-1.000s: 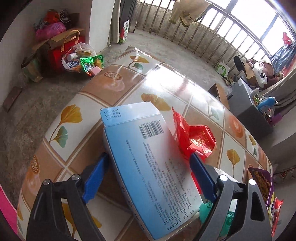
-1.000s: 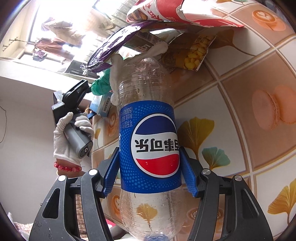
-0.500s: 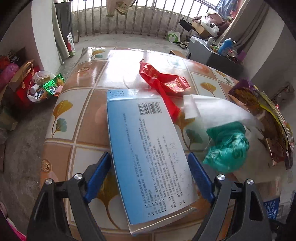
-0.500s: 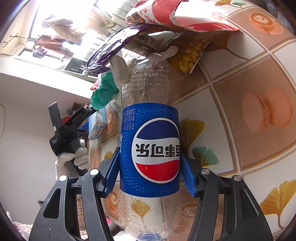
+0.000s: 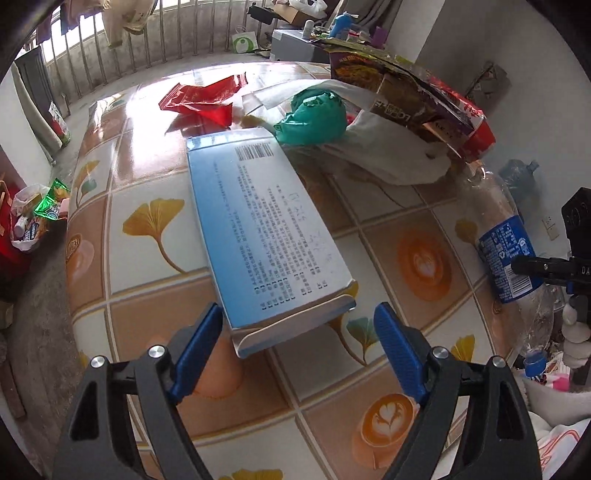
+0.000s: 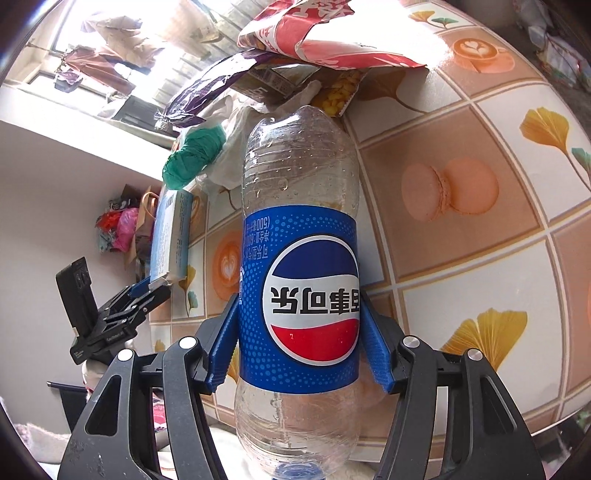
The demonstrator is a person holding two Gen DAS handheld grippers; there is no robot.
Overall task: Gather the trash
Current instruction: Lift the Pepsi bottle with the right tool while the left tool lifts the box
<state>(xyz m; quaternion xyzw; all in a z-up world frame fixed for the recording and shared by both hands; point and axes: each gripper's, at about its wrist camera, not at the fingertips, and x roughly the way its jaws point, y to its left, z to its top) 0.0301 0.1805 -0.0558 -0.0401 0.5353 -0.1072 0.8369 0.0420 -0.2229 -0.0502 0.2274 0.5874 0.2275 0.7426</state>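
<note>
Left view only: red wrapper [image 5: 201, 98] on table [image 5: 147, 258]; left tool [image 5: 299, 350] apart, box [image 5: 266, 232] ahead. Right tool [image 6: 299, 347] opening, bottle [image 6: 299, 280] between.

Left gripper [image 5: 299, 330] tilted steeply down over the table [image 5: 413, 258], blue pads wide apart and clear of the blue box [image 5: 266, 229] ahead, right gripper [image 6: 299, 338] angled down, jaws opening, pads against the Pepsi bottle [image 6: 299, 280] label

A lived-in home balcony room: laundry [image 5: 122, 18] hangs over window bars [image 5: 177, 40], shopping bags [image 5: 33, 218] crowd the concrete floor, tile-patterned table [image 5: 147, 177].
</note>
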